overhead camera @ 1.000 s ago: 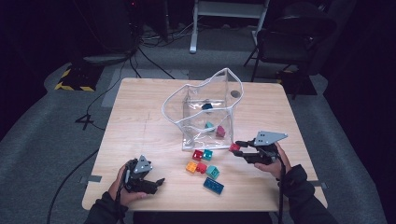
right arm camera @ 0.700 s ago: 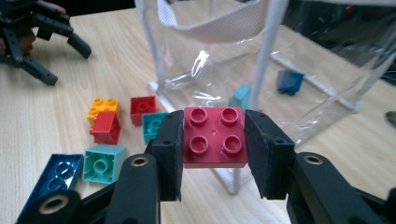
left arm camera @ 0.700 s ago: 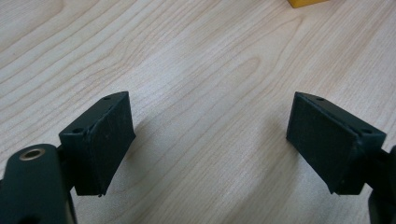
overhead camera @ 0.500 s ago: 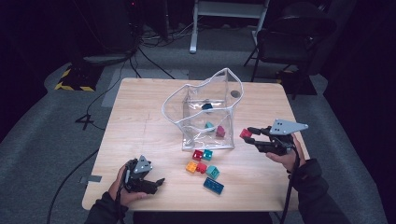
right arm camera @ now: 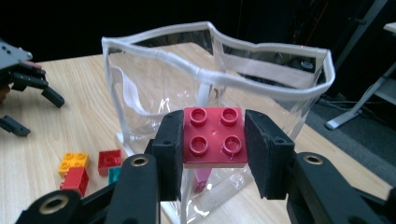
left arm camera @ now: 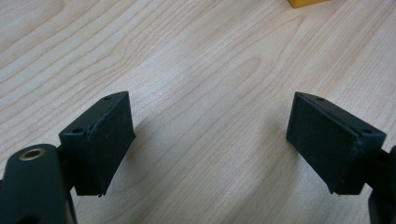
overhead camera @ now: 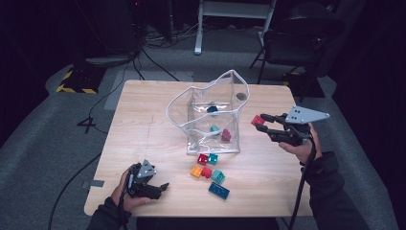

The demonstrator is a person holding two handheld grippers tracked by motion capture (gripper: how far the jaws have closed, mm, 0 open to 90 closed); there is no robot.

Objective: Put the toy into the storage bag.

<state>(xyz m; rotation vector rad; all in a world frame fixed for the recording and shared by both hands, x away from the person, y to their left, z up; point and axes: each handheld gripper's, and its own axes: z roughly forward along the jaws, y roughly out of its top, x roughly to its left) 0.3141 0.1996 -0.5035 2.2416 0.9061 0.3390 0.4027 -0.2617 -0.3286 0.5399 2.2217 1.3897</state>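
Right tongs [right arm camera: 212, 154] grip a dark red four-stud brick [right arm camera: 214, 136] between both pads, held in the air just beside the rim of a clear plastic bag [overhead camera: 210, 115] standing open on the wooden counter [overhead camera: 143, 120]. Left tongs [overhead camera: 160, 188] rest on the counter's near corner with jaws parted and nothing between them. Loose bricks [overhead camera: 210, 171] in red, orange, teal and blue lie scattered in front of the bag, and a few more sit inside it.

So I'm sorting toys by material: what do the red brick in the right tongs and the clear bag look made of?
Red brick: hard moulded plastic, glossy, studs catching light. Clear bag: likely soft see-through vinyl, wrinkled walls, white stitched trim.
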